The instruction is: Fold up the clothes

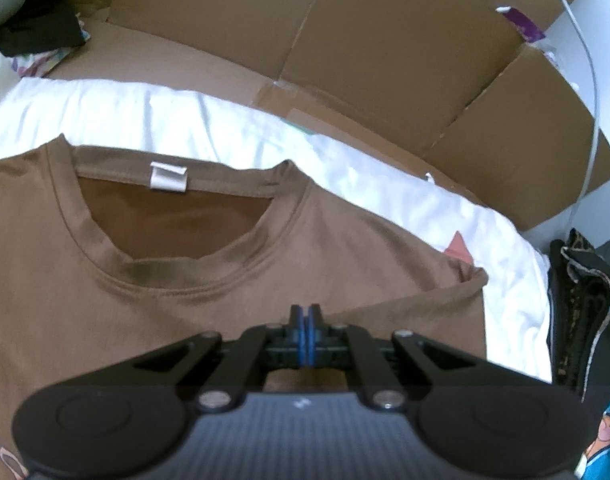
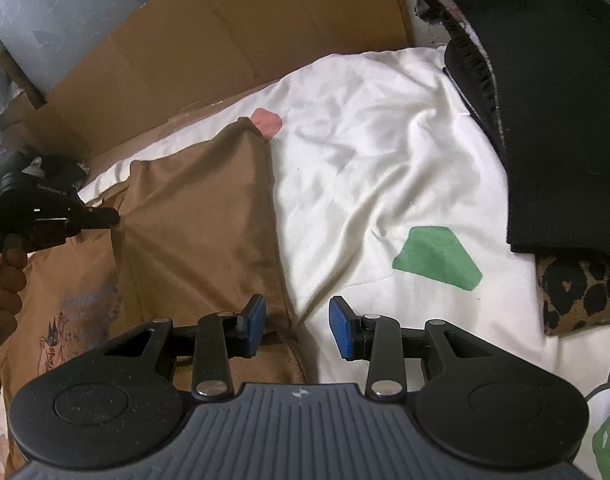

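Lying in the left wrist view: a brown short-sleeved cotton T-shirt (image 1: 209,280) spread front-up on a white printed bed sheet (image 1: 345,184), its round collar toward the far edge of the sheet
Collar: a small white fabric label (image 1: 169,176) sits inside the back of the neckline
Left gripper (image 1: 305,312): blue-padded fingers pressed together with no gap between them, low over the shirt's chest just below the collar; whether cloth is caught between the pads cannot be told from this view
Sleeve: the shirt's sleeve lies folded over the body at the right, its corner close to a pink printed patch on the sheet
Beyond the sheet: flattened brown cardboard panels (image 1: 385,64) stand along the far edge
Right edge: a dark folded cloth pile with leopard print (image 1: 585,312)

Right wrist view, shirt: the brown T-shirt (image 2: 201,232) covers the left part of the sheet, one sleeve turned in over the body, a faint printed drawing on the chest at lower left
Right gripper (image 2: 297,326): jaws wide apart, empty, blue pads (image 2: 343,328) straddling the shirt's side edge, the left pad over brown cloth, the right over white sheet
Left gripper, seen here: black body at the left edge, held by a hand (image 2: 3,284), its tip at the shirt
Sheet: a green printed shape (image 2: 437,258) lies on bare white cloth
Right corner: black folded fabric (image 2: 553,120) stacked on the leopard-print piece
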{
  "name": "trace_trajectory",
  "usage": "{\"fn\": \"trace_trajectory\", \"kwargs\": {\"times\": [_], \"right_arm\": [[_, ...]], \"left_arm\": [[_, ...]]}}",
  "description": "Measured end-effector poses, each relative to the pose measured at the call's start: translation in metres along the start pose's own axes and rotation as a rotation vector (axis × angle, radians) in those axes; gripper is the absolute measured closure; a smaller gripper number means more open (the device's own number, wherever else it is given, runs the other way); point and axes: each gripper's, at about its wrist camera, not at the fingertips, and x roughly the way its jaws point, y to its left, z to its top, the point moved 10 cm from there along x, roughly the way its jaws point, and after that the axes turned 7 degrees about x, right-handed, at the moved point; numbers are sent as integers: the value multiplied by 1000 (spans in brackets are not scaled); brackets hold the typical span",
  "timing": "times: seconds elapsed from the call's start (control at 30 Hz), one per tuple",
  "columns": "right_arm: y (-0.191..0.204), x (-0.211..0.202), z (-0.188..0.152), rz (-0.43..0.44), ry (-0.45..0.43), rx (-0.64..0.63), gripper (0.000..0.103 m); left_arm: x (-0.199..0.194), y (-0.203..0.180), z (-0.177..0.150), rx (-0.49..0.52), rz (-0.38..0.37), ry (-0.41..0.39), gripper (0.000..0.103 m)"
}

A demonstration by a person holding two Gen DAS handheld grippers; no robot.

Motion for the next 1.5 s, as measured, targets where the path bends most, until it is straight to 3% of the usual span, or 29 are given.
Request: {"fn": "trace_trajectory", "kwargs": {"times": [0.2, 0.33, 0.5, 0.67, 0.93, 1.2, 1.3, 1.33, 1.37, 1.5], "right_arm": [[0, 15, -12, -53, 40, -51, 63], [2, 5, -12, -50, 30, -44, 63], [-3, -5, -13, -44, 15, -26, 63], [-5, -14, -17, -44, 10, -15, 63], [-3, -30, -26, -45, 17, -28, 63], [-8, -49, -34, -30, 11, -26, 63], [-11, -55, -36, -25, 8, -21, 63], [-12, -57, -37, -24, 7, -19, 63], [-13, -59, -38, -23, 4, -18, 63], [-15, -64, -37, -19, -6, -11, 63]], "left_arm": [[3, 8, -3, -5, 46, 22, 101], [-11, 9, -4, -12, 37, 22, 89], [-29, -5, -28, -10, -28, 53, 84], [-38, -23, -62, -96, -115, 151, 84], [-43, -58, -93, -107, -164, 229, 83], [-36, -78, -120, -81, -117, 282, 78], [-30, -79, -124, -103, -112, 289, 79], [-29, -80, -126, -109, -119, 290, 82], [-28, -81, -127, -115, -127, 289, 96], [-35, -83, -125, -129, -126, 273, 97]]}}
